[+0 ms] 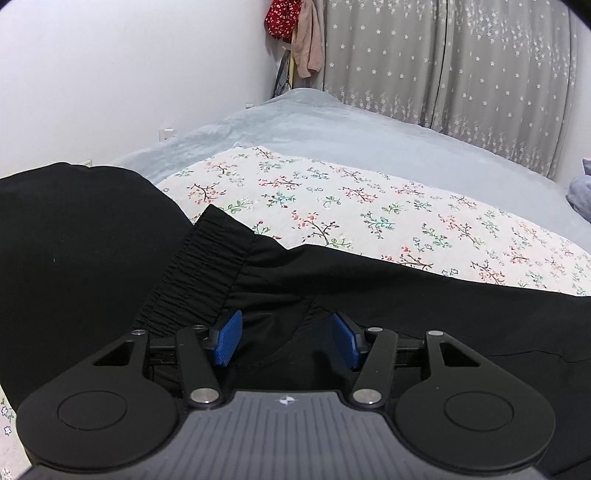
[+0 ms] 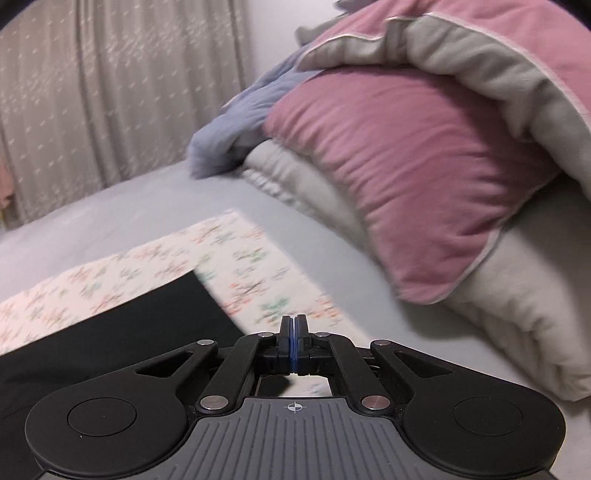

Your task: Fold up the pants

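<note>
Black pants (image 1: 92,240) lie spread on a floral cloth (image 1: 369,214) on the bed. Their gathered elastic waistband (image 1: 207,269) runs up from just ahead of my left gripper (image 1: 286,338). That gripper hangs low over the pants, its blue pads (image 1: 229,338) wide apart, with black fabric lying between them; the pads do not press on it. In the right wrist view a straight-edged end of the pants (image 2: 129,325) lies to the left. My right gripper (image 2: 294,332) is shut, pads together, over the floral cloth (image 2: 251,273) just right of that edge, with nothing visible between them.
A pale blue-grey sheet (image 1: 332,133) covers the bed. A pink and grey quilt (image 2: 424,166) is heaped at the right, with a blue cloth (image 2: 236,129) beside it. Grey flowered curtains (image 1: 461,62) and a white wall (image 1: 110,74) stand behind, with clothes (image 1: 295,33) hanging in the corner.
</note>
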### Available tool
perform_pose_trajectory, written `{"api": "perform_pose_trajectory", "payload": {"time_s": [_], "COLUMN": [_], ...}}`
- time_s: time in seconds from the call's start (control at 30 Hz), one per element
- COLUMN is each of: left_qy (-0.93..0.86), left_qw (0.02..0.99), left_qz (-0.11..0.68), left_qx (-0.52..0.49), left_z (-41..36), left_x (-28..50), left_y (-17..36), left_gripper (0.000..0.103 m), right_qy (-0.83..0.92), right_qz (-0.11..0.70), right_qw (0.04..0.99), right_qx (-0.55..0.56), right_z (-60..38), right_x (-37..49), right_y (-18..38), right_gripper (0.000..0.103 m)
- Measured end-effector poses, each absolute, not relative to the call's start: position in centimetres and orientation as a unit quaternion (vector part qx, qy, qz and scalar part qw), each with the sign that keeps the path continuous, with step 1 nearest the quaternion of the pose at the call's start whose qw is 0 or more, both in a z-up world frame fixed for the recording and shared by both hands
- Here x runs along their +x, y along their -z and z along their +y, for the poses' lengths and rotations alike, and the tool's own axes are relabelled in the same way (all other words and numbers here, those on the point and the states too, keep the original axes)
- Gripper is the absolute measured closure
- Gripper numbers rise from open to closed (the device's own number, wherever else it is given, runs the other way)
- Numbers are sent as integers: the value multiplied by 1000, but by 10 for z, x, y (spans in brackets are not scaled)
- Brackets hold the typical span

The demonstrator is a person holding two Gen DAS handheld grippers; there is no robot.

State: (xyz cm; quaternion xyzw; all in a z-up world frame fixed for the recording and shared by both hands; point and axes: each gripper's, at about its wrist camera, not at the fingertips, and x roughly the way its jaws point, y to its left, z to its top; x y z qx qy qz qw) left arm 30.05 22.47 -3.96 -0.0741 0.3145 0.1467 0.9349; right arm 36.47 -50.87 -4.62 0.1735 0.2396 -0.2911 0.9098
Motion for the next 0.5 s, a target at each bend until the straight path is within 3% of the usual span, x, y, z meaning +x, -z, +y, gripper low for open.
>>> {"api": "perform_pose_trajectory", "payload": {"time_s": [0.13, 0.17, 0.23, 0.27, 0.3, 0.37, 0.43, 0.47, 0.5], "left_qy": [-155, -156, -155, -155, -154, -151, -151, -151, -151], "left_qw": [931, 930, 929, 929, 930, 930, 929, 929, 929], "left_qz": [321, 324, 325, 325, 325, 327, 329, 330, 330], "left_qx": [-75, -79, -82, -81, -80, -77, -75, -74, -74], "left_z": [229, 230, 230, 228, 228, 226, 224, 224, 225], "left_x": [302, 302, 301, 301, 302, 303, 304, 304, 304], "left_y": [43, 43, 43, 43, 43, 44, 45, 45, 46], "left_gripper": [30, 30, 30, 30, 30, 30, 30, 30, 30], "right_qy": [235, 223, 226, 234, 243, 240, 214, 221, 227], "right_qz": [308, 312, 313, 306, 295, 300, 323, 330, 336], "right_qw": [895, 891, 880, 879, 881, 888, 896, 898, 899], "right_qx": [221, 243, 276, 281, 278, 254, 217, 188, 165], "right_z": [-515, -515, -515, -515, -512, -504, -492, -485, -480], "right_x": [372, 374, 377, 378, 377, 382, 391, 397, 401], "right_y": [78, 83, 89, 90, 90, 93, 97, 97, 98], "right_gripper": [102, 95, 65, 18, 0, 1, 12, 40, 78]}}
